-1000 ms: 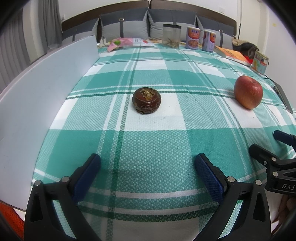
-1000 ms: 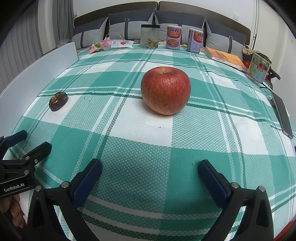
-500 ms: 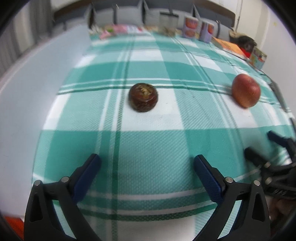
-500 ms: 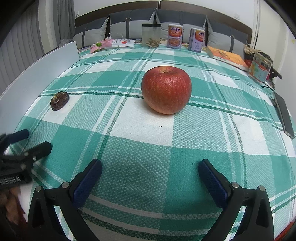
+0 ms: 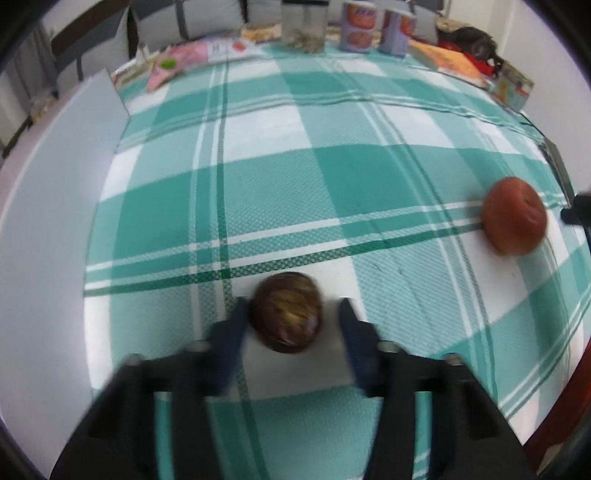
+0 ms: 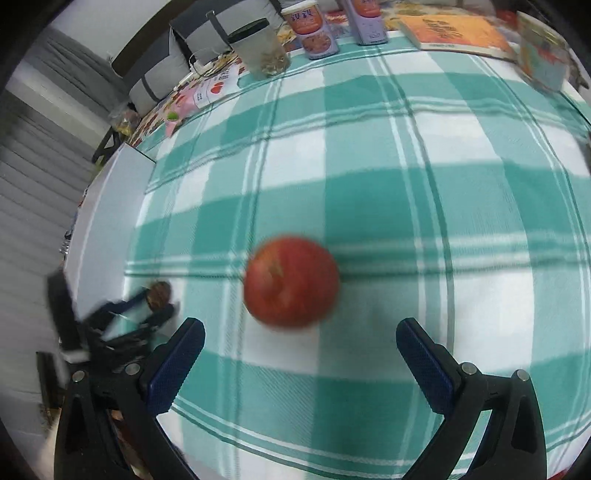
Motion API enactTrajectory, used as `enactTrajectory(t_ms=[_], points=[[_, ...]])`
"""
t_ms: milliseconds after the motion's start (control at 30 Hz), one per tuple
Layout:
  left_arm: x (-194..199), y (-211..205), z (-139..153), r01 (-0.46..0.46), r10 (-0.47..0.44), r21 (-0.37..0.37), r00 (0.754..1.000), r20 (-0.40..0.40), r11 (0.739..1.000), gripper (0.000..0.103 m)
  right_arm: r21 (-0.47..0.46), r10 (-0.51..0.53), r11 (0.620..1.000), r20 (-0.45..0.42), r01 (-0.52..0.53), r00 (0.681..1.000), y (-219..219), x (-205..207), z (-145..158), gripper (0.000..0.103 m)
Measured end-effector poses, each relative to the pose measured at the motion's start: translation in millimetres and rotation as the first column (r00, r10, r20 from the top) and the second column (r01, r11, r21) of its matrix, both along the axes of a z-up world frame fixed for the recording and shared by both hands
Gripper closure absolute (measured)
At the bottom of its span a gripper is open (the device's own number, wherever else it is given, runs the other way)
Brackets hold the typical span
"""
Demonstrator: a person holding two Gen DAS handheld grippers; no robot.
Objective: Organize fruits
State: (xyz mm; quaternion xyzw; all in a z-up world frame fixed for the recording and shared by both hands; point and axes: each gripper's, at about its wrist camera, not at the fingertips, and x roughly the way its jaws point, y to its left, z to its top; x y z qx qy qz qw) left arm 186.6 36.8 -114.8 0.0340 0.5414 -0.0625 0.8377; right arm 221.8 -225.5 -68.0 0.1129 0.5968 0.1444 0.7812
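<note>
Nearest in the left wrist view, the left tongs [image 5: 292, 309] had just been closing, with the dark brown, round, glossy fruit [image 5: 286, 314] between their blue pads. They stood narrow around it: one pad lay against its side and the other sat just beside it, and blur hid whether that one touched. I judged this a grip only just made. The brown fruit sat on a white square of the teal-and-white checked cloth [image 5: 332, 184] covering the bench, not yet lifted. Its domed top looked streaked with paler tan, and its skin was smooth enough that it might slip. In the right wrist view, the right tongs [image 6: 299, 329] stood wide and held nothing. The red, round apple [image 6: 291, 282] lay just ahead of their tips, resting on the cloth well apart from the brown fruit. Its skin was mottled with yellowish flecks. So the task seemed barely begun: neither fruit had been moved together or put anywhere, and no bowl or basket showed. A flat white board [image 5: 48, 221] edged the cloth on one side. Farthest off stood a clear jar [image 6: 264, 48], printed cans [image 6: 314, 31], an orange book [image 6: 458, 31] and grey cushions [image 6: 166, 70].
</note>
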Motion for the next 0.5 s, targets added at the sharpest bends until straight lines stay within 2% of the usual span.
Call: enactTrajectory(t_ms=[100, 200, 233, 267, 333, 400, 500], points=[[2, 5, -1, -0.016, 0.017, -0.012, 1.0, 0.013, 1.0, 0.062, -0.125, 0.111, 0.986, -0.035, -0.114, 0.993, 34, 18, -5, 0.0], [-3, 9, 2, -0.02, 0.021, -0.029, 1.0, 0.006, 0.999, 0.062, -0.264, 0.162, 0.947, -0.109, -0.185, 0.981, 60, 25, -26, 0.008], [-5, 10, 3, -0.019, 0.019, -0.032, 1.0, 0.006, 0.999, 0.063, -0.297, 0.166, 0.935, -0.123, -0.196, 0.978, 63, 26, -32, 0.018], [-8, 12, 6, -0.018, 0.018, -0.037, 1.0, 0.008, 0.999, 0.063, -0.316, 0.167, 0.928, -0.123, -0.198, 0.978, 64, 25, -34, 0.034], [-16, 17, 15, -0.022, 0.023, -0.062, 1.0, 0.013, 0.998, 0.063, -0.333, 0.177, 0.919, -0.125, -0.209, 0.976, 66, 23, -32, 0.034], [-27, 26, 32, -0.031, 0.033, -0.122, 0.999, 0.017, 0.992, 0.063, -0.332, 0.188, 0.917, -0.124, -0.219, 0.974, 67, 17, -25, 0.035], [-44, 44, 69, -0.031, 0.042, -0.209, 0.998, 0.049, 0.977, 0.063, -0.257, 0.213, 0.939, -0.084, -0.227, 0.973, 75, 12, 3, 0.034]])
